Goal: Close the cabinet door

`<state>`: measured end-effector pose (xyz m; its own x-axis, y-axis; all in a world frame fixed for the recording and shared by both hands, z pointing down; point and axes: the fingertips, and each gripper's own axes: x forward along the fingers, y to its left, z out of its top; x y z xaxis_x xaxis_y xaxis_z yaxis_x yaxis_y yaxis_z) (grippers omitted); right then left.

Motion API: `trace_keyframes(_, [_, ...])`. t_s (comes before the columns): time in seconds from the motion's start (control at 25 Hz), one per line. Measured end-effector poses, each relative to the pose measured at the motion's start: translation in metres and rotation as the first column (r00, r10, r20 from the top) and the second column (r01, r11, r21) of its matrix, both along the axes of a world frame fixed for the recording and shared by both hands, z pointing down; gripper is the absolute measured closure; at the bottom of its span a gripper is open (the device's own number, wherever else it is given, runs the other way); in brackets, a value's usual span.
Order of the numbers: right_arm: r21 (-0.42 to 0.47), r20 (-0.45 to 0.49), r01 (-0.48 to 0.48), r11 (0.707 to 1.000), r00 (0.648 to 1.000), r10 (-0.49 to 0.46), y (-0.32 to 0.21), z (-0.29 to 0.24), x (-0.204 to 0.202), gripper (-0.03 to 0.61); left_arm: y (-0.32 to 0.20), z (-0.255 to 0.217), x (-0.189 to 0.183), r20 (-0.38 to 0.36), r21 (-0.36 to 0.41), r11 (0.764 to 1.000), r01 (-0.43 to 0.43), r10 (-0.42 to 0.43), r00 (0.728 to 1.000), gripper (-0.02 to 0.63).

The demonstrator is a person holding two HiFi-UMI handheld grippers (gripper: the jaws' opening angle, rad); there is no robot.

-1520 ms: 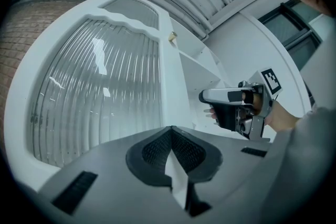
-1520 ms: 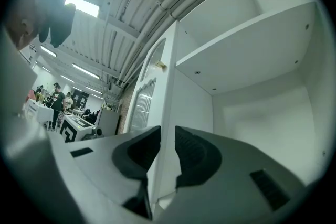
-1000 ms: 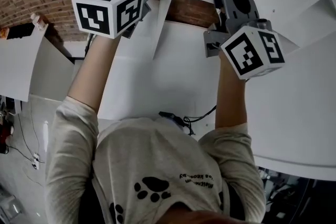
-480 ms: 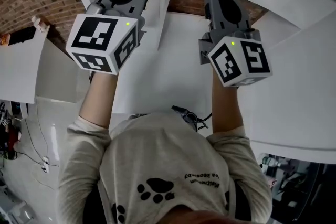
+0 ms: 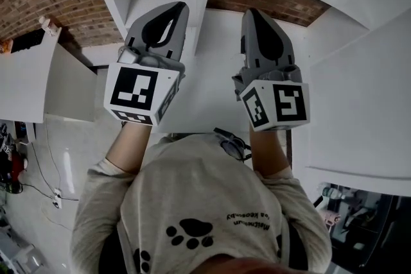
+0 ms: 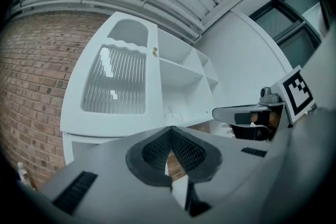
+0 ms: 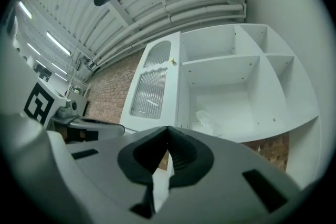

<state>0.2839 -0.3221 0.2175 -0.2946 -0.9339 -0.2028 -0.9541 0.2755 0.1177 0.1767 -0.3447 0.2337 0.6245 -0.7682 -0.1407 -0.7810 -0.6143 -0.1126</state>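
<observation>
Left tool (image 5: 176,7) and right tool (image 5: 251,12) lower now, pressed together; cabinet door (image 6: 116,81) ahead, apart.

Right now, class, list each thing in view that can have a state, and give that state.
Cabinet door: open, swung clear of the shelves.
Cabinet: compartments exposed.
Left hand-held gripper: shut, nothing between its jaws.
Right hand-held gripper: shut, nothing between its jaws.

left gripper (image 5: 177,7), right gripper (image 5: 251,13) pulled back, lowered
</observation>
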Motion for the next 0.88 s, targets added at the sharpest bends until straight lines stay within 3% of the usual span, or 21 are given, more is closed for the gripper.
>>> trace_keyframes(0.4, [-0.074,0.019,-0.01,0.997,1.0,0.012,0.016,0.053,-0.014,0.569,0.024,0.05,-0.004,0.027,-0.064,0.998,0.026,-0.024,0.999,0.606])
trace_keyframes(0.88, [-0.095,0.026,0.011,0.995,1.0,-0.009,0.019,0.066,-0.022,0.569,0.033,0.051,0.002,0.022,-0.041,0.999,0.015,-0.014,1.0,0.606])
